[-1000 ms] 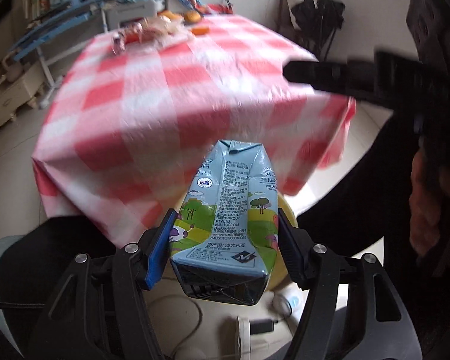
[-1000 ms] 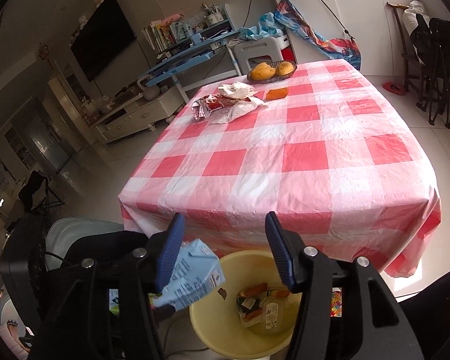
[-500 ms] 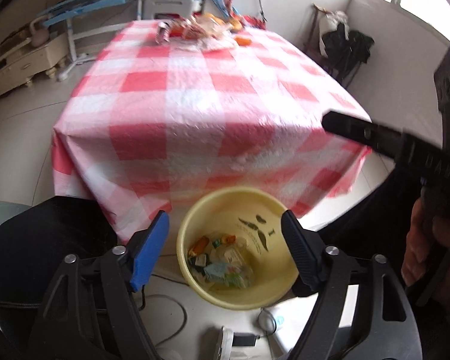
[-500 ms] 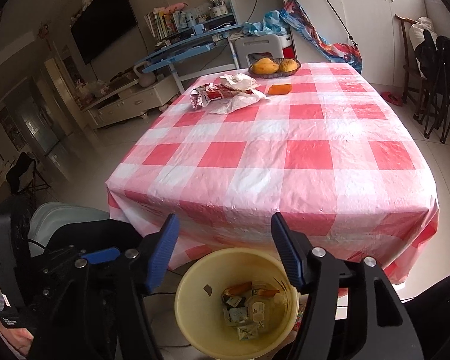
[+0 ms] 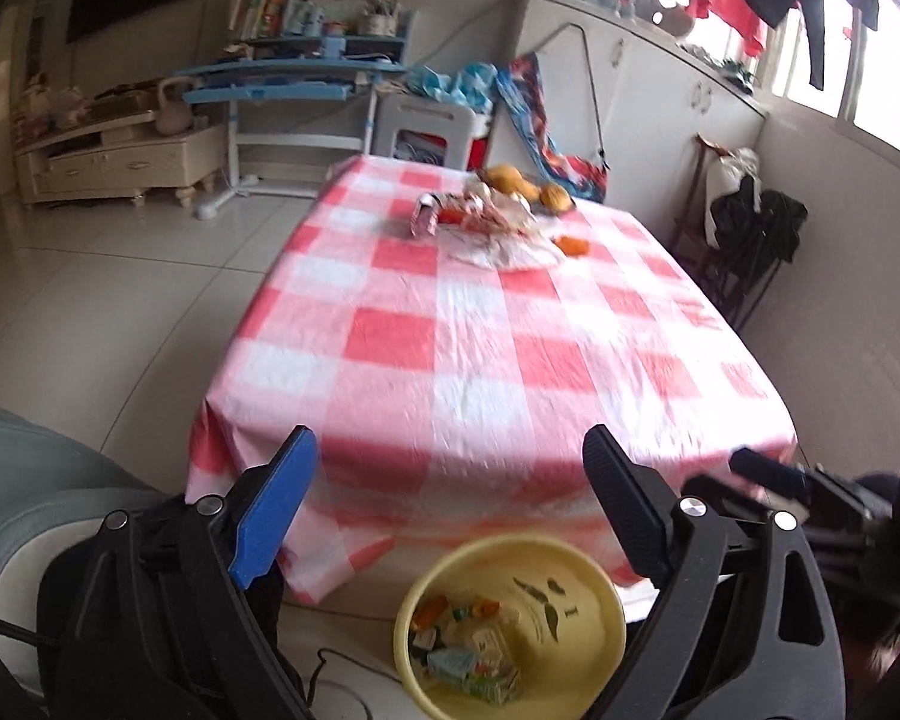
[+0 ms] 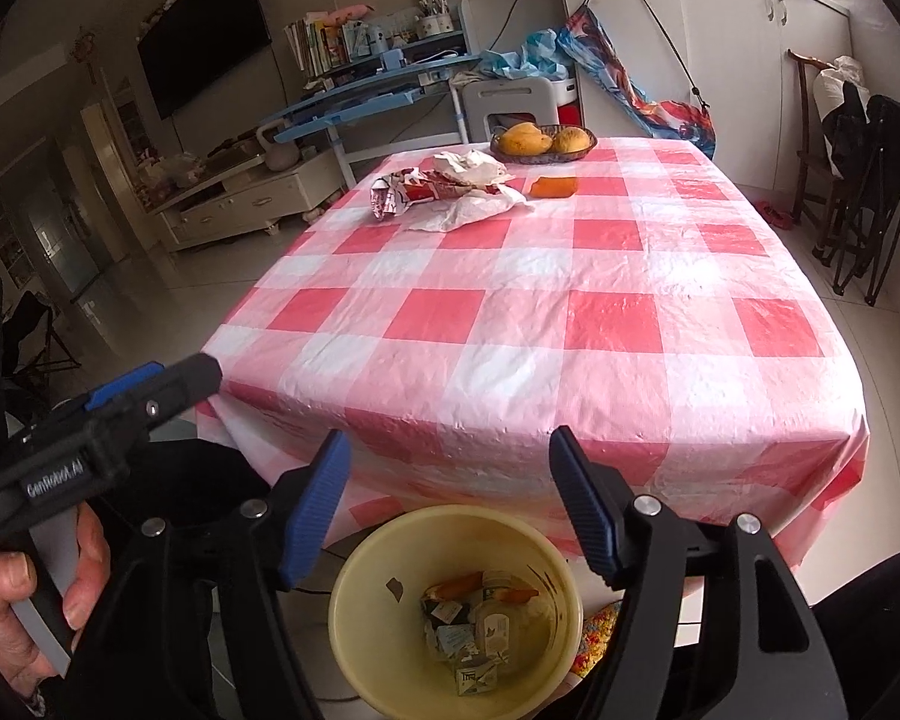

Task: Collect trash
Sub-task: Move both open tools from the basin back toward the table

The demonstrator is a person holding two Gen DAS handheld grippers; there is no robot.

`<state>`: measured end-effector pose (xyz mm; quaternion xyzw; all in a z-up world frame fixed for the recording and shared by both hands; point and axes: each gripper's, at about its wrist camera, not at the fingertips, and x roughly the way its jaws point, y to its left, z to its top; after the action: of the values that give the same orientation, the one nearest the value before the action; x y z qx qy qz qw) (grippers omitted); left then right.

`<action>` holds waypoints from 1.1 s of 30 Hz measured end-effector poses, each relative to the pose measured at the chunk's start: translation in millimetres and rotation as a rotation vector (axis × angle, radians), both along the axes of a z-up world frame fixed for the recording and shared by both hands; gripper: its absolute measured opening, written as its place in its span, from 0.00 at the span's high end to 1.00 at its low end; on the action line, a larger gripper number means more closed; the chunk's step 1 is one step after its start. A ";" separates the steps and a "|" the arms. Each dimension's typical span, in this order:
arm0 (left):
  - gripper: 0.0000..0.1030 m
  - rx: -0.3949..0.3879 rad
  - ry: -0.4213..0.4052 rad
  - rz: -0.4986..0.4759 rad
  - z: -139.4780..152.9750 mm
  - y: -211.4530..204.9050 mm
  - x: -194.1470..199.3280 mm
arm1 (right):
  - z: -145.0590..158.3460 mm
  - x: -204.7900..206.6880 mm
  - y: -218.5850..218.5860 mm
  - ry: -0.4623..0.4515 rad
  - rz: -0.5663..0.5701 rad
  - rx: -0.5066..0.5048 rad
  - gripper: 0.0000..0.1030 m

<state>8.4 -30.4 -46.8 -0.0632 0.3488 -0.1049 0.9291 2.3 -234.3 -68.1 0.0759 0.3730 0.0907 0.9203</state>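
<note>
Left wrist: checked table [image 5: 486, 354] | yellow bin [image 5: 594, 642] on floor under your grippers | milk carton [image 5: 450, 663] gone from your left gripper [image 5: 450, 480], now in bin | left jaws just spread wide, empty | right gripper [image 6: 450, 492] jaws also widening, empty | wrapper pile [image 6: 450, 192] at far end next.

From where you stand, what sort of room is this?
Most likely a home living-dining room: a table under a red-and-white checked plastic cloth, a black wall-mounted television, and a blue desk with bookshelf.
</note>
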 end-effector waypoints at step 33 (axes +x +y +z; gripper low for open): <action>0.13 0.005 -0.006 0.095 -32.8 15.0 18.1 | -14.7 16.8 41.6 -0.006 0.050 -0.146 0.35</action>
<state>26.5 -15.4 -79.5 -0.0768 0.3430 -0.0600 0.9343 19.0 -192.7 -82.7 -0.0011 0.3777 0.0863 0.9219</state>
